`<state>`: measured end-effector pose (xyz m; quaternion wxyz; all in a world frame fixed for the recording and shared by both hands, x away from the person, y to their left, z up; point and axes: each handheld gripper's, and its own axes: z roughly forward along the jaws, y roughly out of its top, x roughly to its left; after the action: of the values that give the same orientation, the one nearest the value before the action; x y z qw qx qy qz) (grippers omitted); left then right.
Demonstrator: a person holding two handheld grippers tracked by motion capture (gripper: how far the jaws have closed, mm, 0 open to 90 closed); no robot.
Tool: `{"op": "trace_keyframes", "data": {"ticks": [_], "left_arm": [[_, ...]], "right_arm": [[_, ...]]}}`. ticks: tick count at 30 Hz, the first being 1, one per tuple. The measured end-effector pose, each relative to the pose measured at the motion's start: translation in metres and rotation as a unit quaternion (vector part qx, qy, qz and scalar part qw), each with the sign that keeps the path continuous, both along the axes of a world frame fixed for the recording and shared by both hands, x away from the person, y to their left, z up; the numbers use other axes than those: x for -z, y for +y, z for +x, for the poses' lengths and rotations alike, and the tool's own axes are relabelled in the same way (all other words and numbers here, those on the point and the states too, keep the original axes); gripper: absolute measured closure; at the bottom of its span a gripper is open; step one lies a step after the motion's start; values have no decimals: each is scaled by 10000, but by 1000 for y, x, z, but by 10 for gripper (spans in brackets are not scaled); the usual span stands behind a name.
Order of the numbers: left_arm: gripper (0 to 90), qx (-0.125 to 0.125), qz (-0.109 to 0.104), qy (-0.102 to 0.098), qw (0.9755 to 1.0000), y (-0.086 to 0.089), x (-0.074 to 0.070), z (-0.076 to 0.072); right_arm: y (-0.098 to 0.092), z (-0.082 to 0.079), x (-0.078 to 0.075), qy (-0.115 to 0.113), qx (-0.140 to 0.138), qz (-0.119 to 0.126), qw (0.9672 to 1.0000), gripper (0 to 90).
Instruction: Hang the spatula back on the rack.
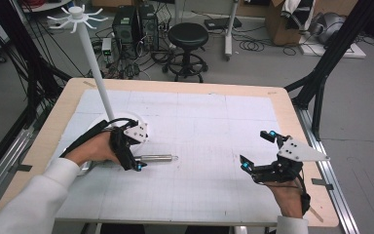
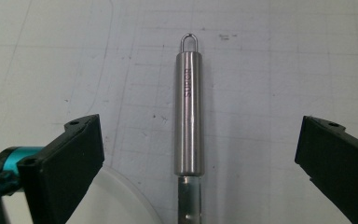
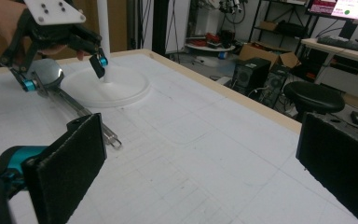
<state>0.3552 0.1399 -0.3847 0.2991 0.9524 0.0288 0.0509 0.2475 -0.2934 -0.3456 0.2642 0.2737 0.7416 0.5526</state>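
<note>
Tabletop [image 1: 253, 112] covered by white grid mat. White stand [image 1: 93, 63] set at left. Steel utensil [image 2: 188, 116] laid flat beside stand's base, framed between spread left tongs [image 1: 129, 148], not yet gripped. Right tongs [image 1: 258, 151] held spread, well apart. Pickup judged pending.

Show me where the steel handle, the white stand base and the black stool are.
Steel handle [image 2: 188, 112], left gripper view, middle of its barrel.
Stand base [image 3: 121, 91], right gripper view, bare disc beside the pole.
Stool [image 1: 188, 34], high view, seat top.
</note>
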Motion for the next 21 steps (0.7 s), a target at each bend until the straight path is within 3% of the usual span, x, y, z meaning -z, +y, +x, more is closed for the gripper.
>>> {"op": "trace_keyframes", "data": {"ticks": [5,10,14,21], "left_arm": [[18,-13,256,-10,9997,-17,5,3],[19,48,301,20,9995,-27,7,5],[56,0,631,71,9980,-28,15,9],[137,-22,791,151,9968,-29,23,12]], "right_arm": [[-1,0,0,-7,-13,3,10000,8],[0,0,-1,-29,-24,3,10000,8],[-2,-1,-2,-39,-36,36,10000,8],[-2,-1,-2,-42,-8,59,10000,8]]}}
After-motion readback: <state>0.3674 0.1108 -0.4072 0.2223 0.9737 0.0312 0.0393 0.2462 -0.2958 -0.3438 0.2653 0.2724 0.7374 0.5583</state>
